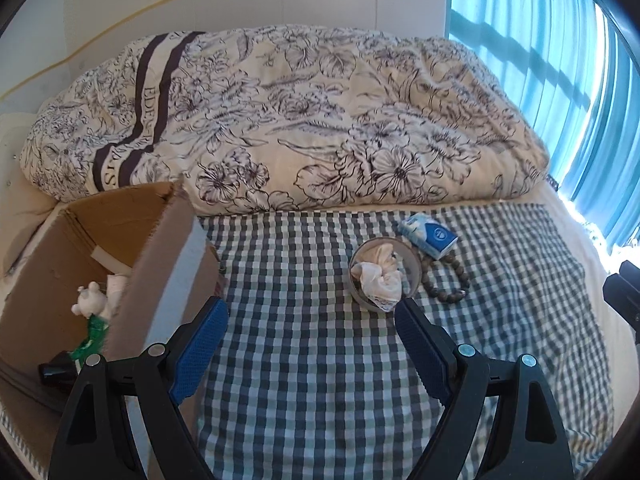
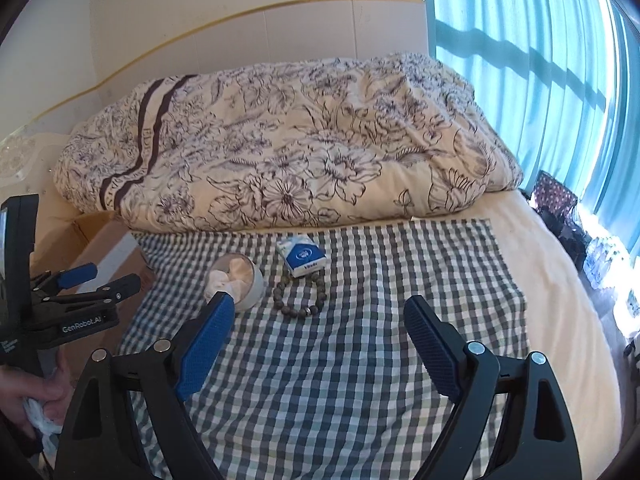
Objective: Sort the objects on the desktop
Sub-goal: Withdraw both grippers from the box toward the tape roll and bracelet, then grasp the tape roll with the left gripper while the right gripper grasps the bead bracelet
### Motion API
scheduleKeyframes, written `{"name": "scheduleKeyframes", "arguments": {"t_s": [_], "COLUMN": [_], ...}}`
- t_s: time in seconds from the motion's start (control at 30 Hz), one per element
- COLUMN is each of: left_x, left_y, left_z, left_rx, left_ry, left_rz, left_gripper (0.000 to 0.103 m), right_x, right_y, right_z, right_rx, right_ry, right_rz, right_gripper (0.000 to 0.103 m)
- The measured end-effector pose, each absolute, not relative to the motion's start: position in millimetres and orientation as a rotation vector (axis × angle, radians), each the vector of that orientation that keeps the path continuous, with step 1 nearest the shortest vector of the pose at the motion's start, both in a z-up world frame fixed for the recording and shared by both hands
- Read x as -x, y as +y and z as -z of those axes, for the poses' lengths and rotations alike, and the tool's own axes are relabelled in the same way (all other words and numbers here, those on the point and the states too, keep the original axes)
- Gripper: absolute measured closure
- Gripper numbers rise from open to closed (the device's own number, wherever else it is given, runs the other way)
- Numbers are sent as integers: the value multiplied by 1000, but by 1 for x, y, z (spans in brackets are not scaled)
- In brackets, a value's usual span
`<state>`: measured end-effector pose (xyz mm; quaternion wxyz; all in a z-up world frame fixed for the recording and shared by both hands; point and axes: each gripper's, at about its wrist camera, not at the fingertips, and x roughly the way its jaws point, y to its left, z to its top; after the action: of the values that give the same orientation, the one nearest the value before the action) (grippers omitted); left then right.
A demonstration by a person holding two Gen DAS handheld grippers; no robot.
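On the checked cloth (image 1: 304, 320) stands a round bowl (image 1: 412, 268) stuffed with crumpled white cloth. A blue-and-white tissue pack (image 1: 429, 236) and a brown bead bracelet (image 1: 444, 280) lie just right of it. My left gripper (image 1: 310, 312) hangs open over the cloth, its right finger near the bowl's front. An open cardboard box (image 1: 52, 280) at the left holds a small white figure (image 1: 90, 300) and green packaging. In the right wrist view my right gripper (image 2: 320, 312) is open and empty, just short of the bracelet (image 2: 298, 294), with the bowl (image 2: 250, 284) and tissue pack (image 2: 302, 258) beyond it.
A floral duvet (image 1: 300, 120) is piled behind the cloth, against a white headboard. Blue curtains (image 2: 540, 60) fill the right side. The left gripper (image 2: 98, 278) and a hand (image 2: 36, 396) show at the left of the right wrist view. Clutter lies beside the bed's right edge (image 2: 568, 232).
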<state>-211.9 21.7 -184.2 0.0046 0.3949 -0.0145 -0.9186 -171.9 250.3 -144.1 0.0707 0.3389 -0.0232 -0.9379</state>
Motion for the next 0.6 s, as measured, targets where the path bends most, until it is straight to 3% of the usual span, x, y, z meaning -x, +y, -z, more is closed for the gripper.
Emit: {"name": "scheduleKeyframes", "arguments": {"t_s": [0.6], "left_x": [293], "left_y": [19], "left_z": [265], "left_rx": [-1395], "left_ry": [4], "left_rz": [2806], "left_gripper": [19], "right_x": [242], "right_y": [244], "right_z": [218], "right_rx": [-1183], "right_ry": [-92], "right_rz": [2738], "right_gripper": [24]}}
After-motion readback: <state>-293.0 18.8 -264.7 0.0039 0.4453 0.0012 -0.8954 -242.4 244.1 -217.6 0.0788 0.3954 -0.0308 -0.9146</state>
